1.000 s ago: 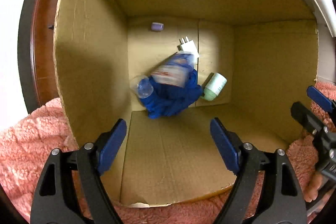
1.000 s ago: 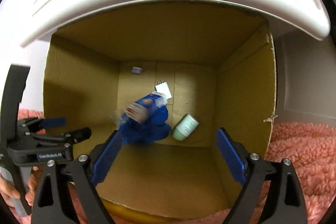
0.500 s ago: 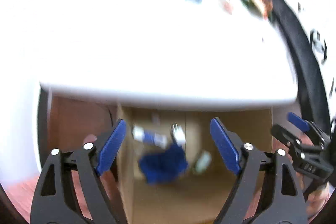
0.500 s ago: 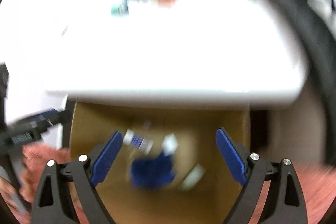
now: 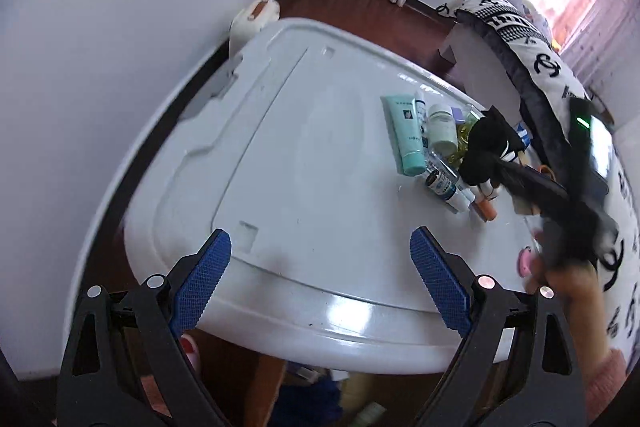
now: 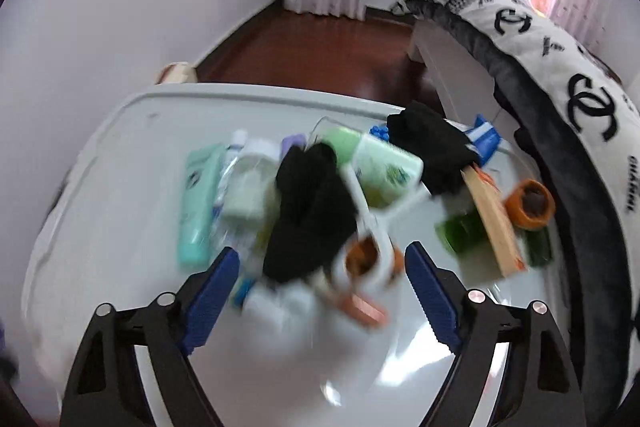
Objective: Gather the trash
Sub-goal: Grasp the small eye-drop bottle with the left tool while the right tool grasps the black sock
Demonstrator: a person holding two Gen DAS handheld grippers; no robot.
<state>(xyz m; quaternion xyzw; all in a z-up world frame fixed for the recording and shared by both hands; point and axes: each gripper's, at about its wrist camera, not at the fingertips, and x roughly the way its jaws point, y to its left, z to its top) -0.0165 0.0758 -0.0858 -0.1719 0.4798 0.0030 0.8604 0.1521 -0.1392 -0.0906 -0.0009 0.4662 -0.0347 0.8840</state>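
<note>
Right gripper [image 6: 322,287] jaws wide, nothing held, hovering over trash pile w/ black cloth [image 6: 310,211] dead ahead between fingertips; blurred white cup w/ brown contents [image 6: 366,261] just right of it. Teal tube [image 6: 198,199] at pile's left edge, long axis running away from jaws. Left gripper [image 5: 320,279] also wide, empty, over bare near part of white lid [image 5: 280,155]; pile well off to its right. So right arm clearly nearer, prob. the one to grab. Open room left of pile; bed w/ logo blanket [image 6: 580,99] crowds right side. Cardboard box [image 5: 272,387] below lid's near edge.
</note>
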